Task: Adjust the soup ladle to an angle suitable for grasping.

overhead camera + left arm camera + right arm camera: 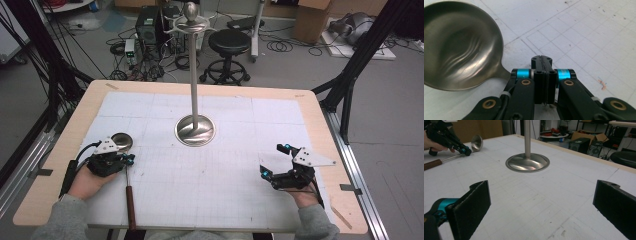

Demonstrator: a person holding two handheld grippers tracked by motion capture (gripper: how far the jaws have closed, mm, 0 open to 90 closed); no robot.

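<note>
Steel caught the light on the ladle [122,141], which lay on the gridded white mat [225,195] at about eight o'clock from the stand's base. Its round bowl sat at the far end and its thin shaft ran back toward the person to a dark brown wooden handle [131,206] near the table's front edge. The left gripper [129,160] came down on the shaft just behind the bowl; in the left gripper view its jaws stood pressed together with no gap between them, the bowl [461,45] lying at ten o'clock from the tips and the neck running in under them, though whether they actually pinched the shaft could not be told. The bowl was shallow, brushed and empty, with rippled reflections across its inside. The right gripper [274,160] rested on the mat at four o'clock from the base, well apart from the ladle, its jaws spread wide with nothing between them and bare mat showing past its pads [471,206]. The stand [194,75], a slim polished post, rose from a dished round base [195,130] at the mat's centre to curved hooks and a knob at its top.
</note>
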